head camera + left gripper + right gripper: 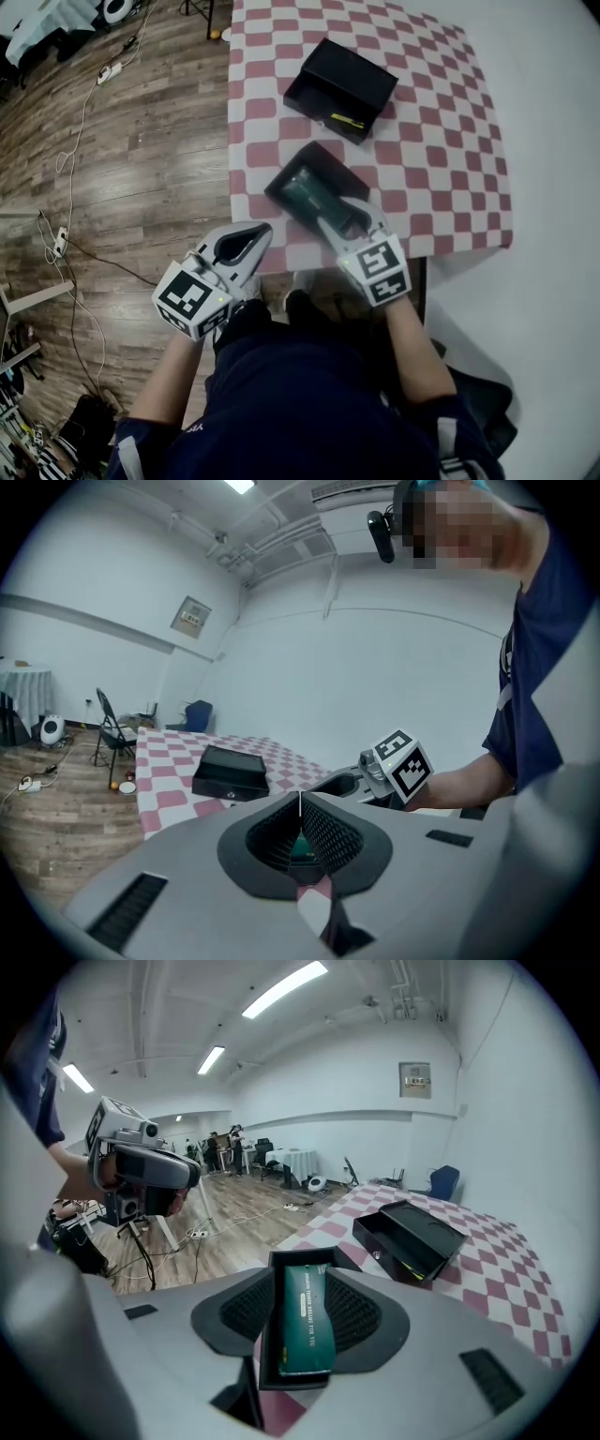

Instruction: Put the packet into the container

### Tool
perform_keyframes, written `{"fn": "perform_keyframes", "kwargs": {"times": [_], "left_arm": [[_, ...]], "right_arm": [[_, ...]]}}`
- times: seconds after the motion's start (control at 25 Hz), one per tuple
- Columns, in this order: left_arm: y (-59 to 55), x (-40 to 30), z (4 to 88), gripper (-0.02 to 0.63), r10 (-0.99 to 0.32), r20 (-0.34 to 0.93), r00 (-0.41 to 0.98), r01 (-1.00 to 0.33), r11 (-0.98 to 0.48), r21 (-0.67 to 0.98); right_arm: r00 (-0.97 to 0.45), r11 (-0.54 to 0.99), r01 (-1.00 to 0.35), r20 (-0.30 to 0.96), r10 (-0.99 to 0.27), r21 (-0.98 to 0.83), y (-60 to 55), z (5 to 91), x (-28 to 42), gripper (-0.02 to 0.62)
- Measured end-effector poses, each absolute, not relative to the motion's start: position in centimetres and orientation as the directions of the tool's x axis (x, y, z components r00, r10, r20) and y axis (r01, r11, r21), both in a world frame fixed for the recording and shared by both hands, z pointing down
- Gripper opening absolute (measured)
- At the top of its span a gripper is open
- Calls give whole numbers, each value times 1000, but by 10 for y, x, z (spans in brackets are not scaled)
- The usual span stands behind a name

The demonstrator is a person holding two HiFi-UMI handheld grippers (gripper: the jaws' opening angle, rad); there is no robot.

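Tablecloth in red-and-white checks fills my head view, with bare cloth free to the right and wood floor off its left edge. A black rectangular box sits open further back, well apart. My right claw is clamped on the side walls of the black open-topped container near the front edge. The green rectangular packet lies inside it. My left claw hangs at the front-left corner, jaws together and empty. The right claw covers the container's near end.
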State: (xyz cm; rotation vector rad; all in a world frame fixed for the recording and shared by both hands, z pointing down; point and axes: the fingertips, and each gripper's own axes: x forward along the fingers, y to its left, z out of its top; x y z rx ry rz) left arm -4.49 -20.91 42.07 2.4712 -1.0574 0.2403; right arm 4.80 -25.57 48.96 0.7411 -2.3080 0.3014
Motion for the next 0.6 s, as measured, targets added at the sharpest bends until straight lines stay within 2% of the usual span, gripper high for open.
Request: {"fn": "perform_keyframes", "kwargs": {"times": [0.12,0.24,0.6], "left_arm": [[-206,-43,415,28,-639,319,700,-714,-623,319],[-202,-41,411,28,-630,318,708,-706,-638,308],[-186,-40,398,28,-608,325,724,-688,-668,283]], "right_arm": [[-602,790,-614,651,-463,-5,-252,478,53,114],[-604,764,-645,624,-495,-19,-247,469,58,65],[-598,713,-700,585,-548,-48,-225,452,69,18]]}}
